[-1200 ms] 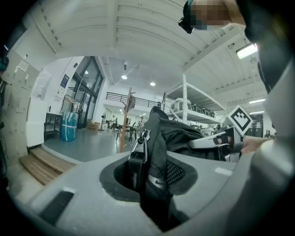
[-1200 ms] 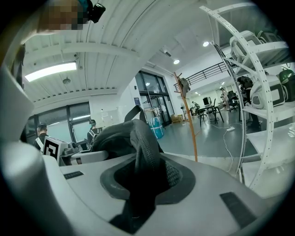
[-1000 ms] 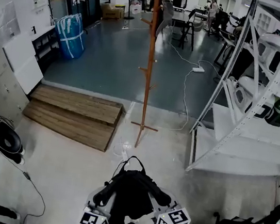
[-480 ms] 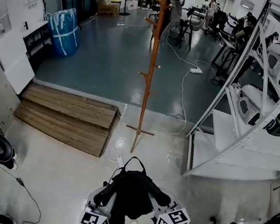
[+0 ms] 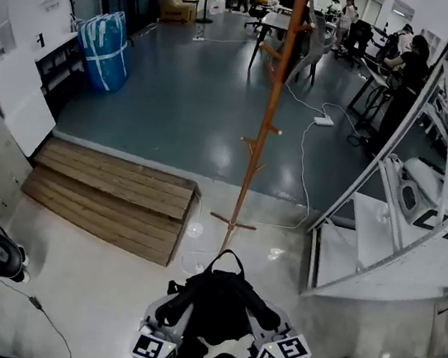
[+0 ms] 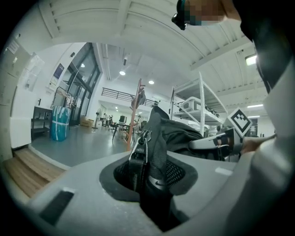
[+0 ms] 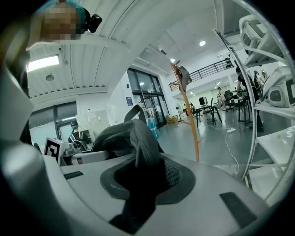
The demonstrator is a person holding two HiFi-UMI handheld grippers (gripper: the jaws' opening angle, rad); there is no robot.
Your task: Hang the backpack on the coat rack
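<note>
The grey workshop floor [image 5: 176, 108] stretched ahead to the wooden coat rack [image 5: 263, 130]. The left gripper [image 6: 145, 170] and right gripper [image 7: 143, 175] each had jaws clamped on the black backpack [image 5: 216, 315], which hung between them.

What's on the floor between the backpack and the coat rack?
Nothing. In the head view, only a short bit of bare pale floor lies between the backpack and the foot of the coat rack.

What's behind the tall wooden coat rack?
Behind the coat rack lies blue-grey floor with a white power strip and its cable, then a desk and people farther back. A grey garment hanging on the rack covers whatever is right behind it.
</note>
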